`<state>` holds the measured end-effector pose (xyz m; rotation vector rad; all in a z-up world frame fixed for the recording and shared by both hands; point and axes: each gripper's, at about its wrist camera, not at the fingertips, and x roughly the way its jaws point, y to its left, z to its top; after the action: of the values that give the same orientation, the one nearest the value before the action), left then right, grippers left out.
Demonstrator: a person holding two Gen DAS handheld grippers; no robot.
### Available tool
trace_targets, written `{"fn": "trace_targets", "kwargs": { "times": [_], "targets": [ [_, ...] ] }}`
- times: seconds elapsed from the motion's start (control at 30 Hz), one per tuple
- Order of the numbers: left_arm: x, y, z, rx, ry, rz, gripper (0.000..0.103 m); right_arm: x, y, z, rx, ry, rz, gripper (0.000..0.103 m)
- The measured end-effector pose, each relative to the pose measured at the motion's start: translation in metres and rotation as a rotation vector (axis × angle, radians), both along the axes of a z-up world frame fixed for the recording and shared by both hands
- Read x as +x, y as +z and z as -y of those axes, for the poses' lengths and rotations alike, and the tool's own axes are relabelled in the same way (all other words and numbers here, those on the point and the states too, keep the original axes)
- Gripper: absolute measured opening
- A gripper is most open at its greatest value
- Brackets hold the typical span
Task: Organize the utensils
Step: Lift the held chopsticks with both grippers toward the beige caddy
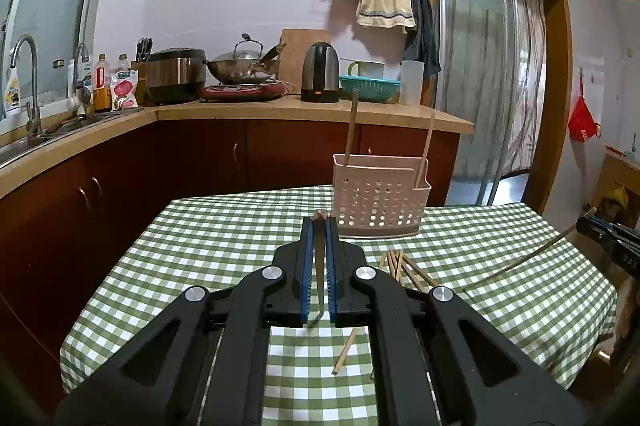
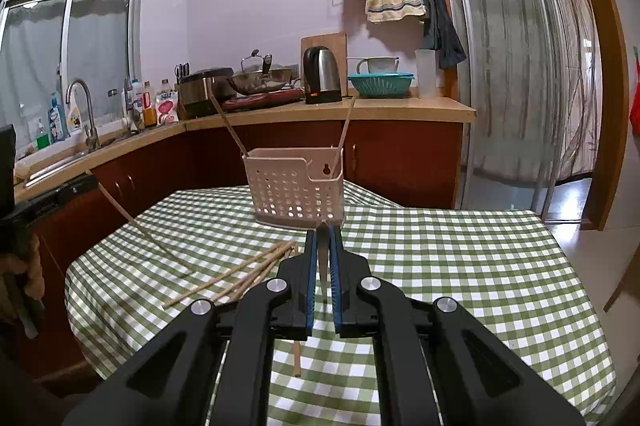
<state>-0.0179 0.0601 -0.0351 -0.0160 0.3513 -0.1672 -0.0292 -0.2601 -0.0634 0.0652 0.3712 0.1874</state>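
Note:
My left gripper (image 1: pixel 319 220) is shut on a wooden chopstick (image 1: pixel 321 274) that runs back between its blue pads and slants down under the jaws. A pale perforated utensil holder (image 1: pixel 380 194) stands just beyond it on the table, with two chopsticks (image 1: pixel 352 122) leaning inside. My right gripper (image 2: pixel 323 232) is likewise shut on a chopstick (image 2: pixel 323 278), raised in front of the holder (image 2: pixel 296 186). Several loose chopsticks (image 2: pixel 240 274) lie fanned on the cloth to its left. Each gripper shows in the other's view, at the frame edge (image 1: pixel 608 238) (image 2: pixel 60 194).
The table wears a green checked cloth (image 1: pixel 240 226). Behind it runs a kitchen counter (image 1: pixel 300 110) with a kettle (image 1: pixel 320 72), a wok, a rice cooker and a teal colander. A sink (image 1: pixel 60 126) is at the left. A sliding glass door (image 2: pixel 520 86) is at the right.

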Motion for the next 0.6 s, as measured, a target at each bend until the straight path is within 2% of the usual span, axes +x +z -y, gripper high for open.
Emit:
{"fn": "trace_targets", "kwargs": {
  "times": [0.27,0.6],
  "targets": [
    [0.020,0.003,-0.003,-0.002,0.009,0.015,0.007,0.023,0.008,-0.003,0.002,0.007,-0.006,0.007],
    [0.044,0.008,-0.003,0.001,0.001,0.020,0.007,0.053,0.015,-0.009,-0.007,0.015,0.042,0.007]
  ]
}}
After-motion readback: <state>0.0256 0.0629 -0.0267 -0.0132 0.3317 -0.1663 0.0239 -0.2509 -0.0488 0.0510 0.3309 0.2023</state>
